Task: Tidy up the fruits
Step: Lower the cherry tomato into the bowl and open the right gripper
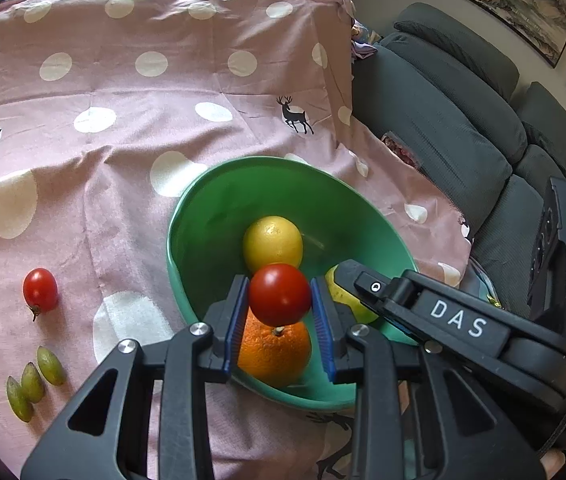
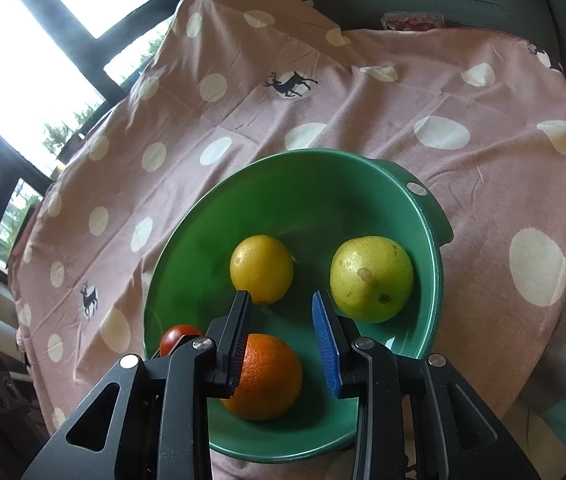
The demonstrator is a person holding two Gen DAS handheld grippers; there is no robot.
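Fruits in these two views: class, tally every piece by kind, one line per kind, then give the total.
Tomatoes: 2, one gripped by the left gripper over the green bowl, one tomato on the cloth
Green grapes: 3
Orange: 1
Lemon: 1
Pear: 1
Total: 8

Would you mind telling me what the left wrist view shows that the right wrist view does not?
Only the left wrist view shows a loose tomato and three green grapes on the cloth, plus the pads' grip on the held tomato. Only the right wrist view shows the whole pear and the right gripper holding nothing. Both show the green bowl, lemon and orange.
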